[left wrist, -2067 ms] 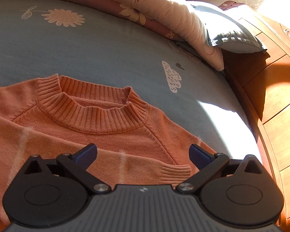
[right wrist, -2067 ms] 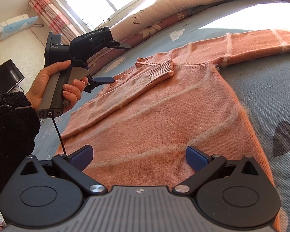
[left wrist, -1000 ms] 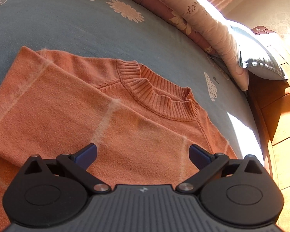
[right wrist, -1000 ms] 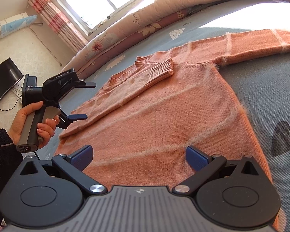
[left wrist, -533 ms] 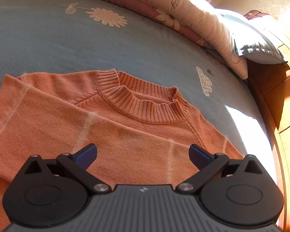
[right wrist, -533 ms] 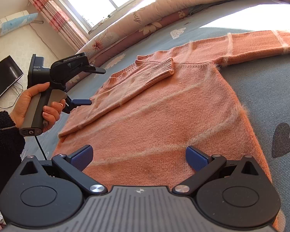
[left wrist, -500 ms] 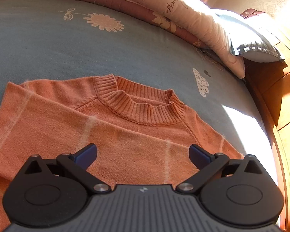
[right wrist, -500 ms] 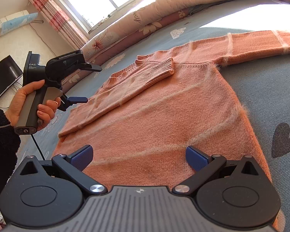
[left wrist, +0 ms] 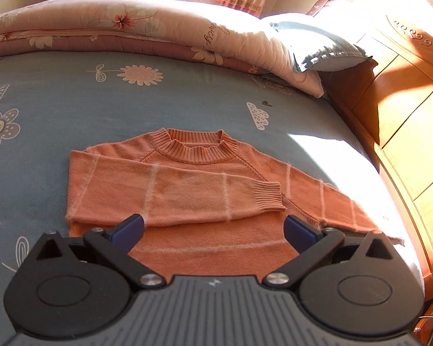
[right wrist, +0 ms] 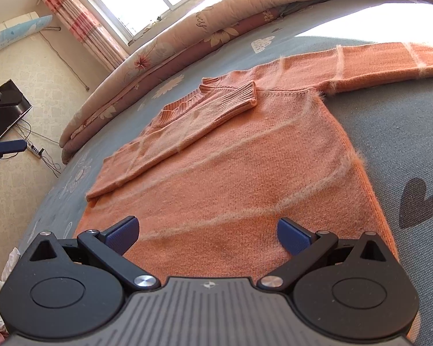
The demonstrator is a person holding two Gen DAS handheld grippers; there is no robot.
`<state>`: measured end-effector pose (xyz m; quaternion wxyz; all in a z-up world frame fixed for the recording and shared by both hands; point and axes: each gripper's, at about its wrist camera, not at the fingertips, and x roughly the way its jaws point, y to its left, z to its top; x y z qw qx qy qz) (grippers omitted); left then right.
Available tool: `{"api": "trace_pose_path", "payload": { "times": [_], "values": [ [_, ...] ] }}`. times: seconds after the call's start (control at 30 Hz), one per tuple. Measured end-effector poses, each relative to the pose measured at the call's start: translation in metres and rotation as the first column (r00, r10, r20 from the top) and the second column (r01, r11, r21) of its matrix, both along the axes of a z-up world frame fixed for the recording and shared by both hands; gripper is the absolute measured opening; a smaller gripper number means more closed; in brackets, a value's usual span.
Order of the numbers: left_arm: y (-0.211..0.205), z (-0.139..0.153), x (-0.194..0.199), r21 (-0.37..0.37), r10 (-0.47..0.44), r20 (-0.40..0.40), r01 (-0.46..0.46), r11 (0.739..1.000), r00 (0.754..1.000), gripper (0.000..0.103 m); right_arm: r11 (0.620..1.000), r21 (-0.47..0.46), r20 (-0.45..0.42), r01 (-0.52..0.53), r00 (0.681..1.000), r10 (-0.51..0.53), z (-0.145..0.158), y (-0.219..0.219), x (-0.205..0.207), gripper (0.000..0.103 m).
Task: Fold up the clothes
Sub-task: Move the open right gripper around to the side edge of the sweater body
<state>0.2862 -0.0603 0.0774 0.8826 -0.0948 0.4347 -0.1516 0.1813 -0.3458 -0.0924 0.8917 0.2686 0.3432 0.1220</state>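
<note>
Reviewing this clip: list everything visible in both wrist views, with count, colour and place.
sweater: one, orange with pale stripes, flat on the bed, one sleeve folded across the chest, the other stretched out
bed sheet: one, blue-grey with flower, cloud and heart prints, under the sweater
quilt: one, pink floral, rolled along the far edge of the bed
pillow: one, pale blue-grey, by the headboard
headboard: one, orange wood, right of the bed
curtains: pink striped, beside the window
screen: one, black, left by the wall
left claw: open, above the sweater
right claw: open, above the sweater's lower part
</note>
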Motion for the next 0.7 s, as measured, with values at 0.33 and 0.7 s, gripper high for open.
{"api": "trace_pose_path", "payload": {
  "times": [0.33, 0.7],
  "values": [
    [0.008, -0.128, -0.035, -0.1, 0.042, -0.182, -0.061, 0.993, 0.982, 0.102, 1.0, -0.014, 0.001, -0.002, 1.0, 0.002, 0.0, 0.002, 0.001, 0.103],
    [-0.028, -0.122, -0.043, -0.246, -0.055, -0.148, 0.017, 0.969, 0.988, 0.102, 1.0, 0.006, -0.015, 0.019, 1.0, -0.018, 0.003, -0.002, 0.0, 0.103]
  ]
}}
